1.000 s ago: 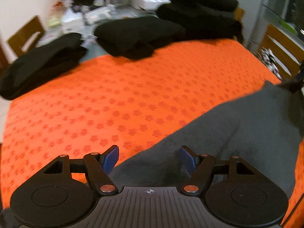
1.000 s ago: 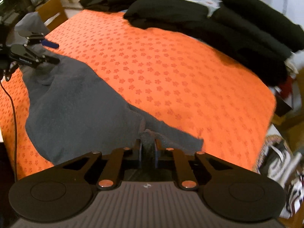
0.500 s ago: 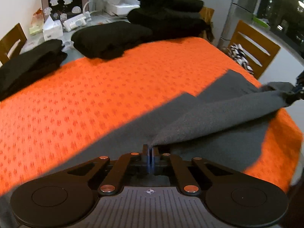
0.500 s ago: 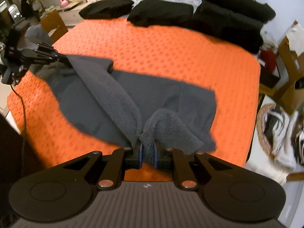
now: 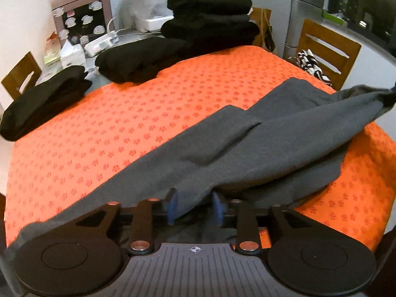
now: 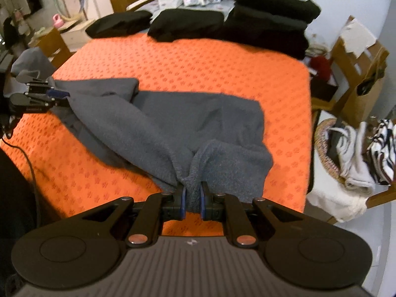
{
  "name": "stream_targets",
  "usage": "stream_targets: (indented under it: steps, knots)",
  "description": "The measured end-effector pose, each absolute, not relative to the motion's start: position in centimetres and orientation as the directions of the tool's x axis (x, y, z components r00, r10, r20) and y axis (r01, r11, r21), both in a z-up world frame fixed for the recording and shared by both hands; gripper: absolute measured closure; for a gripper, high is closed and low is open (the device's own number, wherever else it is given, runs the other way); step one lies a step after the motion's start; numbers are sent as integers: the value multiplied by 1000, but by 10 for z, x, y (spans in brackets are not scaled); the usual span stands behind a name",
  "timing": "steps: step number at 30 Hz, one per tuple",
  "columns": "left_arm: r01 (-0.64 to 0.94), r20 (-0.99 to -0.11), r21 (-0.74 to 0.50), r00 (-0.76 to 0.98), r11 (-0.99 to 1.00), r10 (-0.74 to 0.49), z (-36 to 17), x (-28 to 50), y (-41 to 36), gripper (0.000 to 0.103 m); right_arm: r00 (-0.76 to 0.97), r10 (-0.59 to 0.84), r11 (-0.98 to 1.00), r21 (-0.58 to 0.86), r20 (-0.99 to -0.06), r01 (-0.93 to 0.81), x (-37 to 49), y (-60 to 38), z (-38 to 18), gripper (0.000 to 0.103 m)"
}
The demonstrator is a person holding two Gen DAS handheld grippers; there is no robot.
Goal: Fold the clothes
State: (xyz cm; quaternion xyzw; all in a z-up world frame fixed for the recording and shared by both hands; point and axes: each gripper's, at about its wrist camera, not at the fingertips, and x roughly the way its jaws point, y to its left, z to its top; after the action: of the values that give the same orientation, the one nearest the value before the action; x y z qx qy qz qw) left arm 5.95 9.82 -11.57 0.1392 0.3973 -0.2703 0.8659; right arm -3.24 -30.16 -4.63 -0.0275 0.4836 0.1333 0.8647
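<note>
While the right tongs (image 6: pixel 191 199) stay pinched narrow on a bunched corner of the grey garment (image 6: pixel 158 126), the left tongs (image 5: pixel 194 208) have just been opening; cloth lies between their blue pads (image 5: pixel 172 206), apparently no longer squeezed. From each pair the garment runs away toward the other, its long axis along the near edge of the counter (image 5: pixel 99 123), sagging in a loose diagonal fold between them. It is soft, matte fleece; the counter's cover is bright orange with a small repeated print. Judged next: the freed end, nearest the left tongs, must be settled or regripped. Along the far edge sit black folded piles (image 5: pixel 138 58).
</note>
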Motion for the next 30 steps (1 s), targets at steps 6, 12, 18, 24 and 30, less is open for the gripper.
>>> stream_targets:
  steps: [6,12,18,24,30]
  knots:
    - [634,-774,32,504,772,-382,-122,56,98,49,578,157,981,60,-801,-182,-33,-304,-35,91]
    - [627,-766,125,554,769,-327,-132,50,89,63,623,146,989,95,-768,-114,-33,-307,-31,90]
    - [480,-702,167,671,861,-238,-110,65,93,98,624,139,984,38,-769,-172,-37,-302,-28,64]
    - [387,-688,154,702,909,-183,-91,79,95,98,591,105,968,-54,-800,-245,-46,-306,-30,49]
    - [351,-697,156,701,923,-149,-89,79,94,98,523,149,968,15,-839,-252,-50,-314,-49,48]
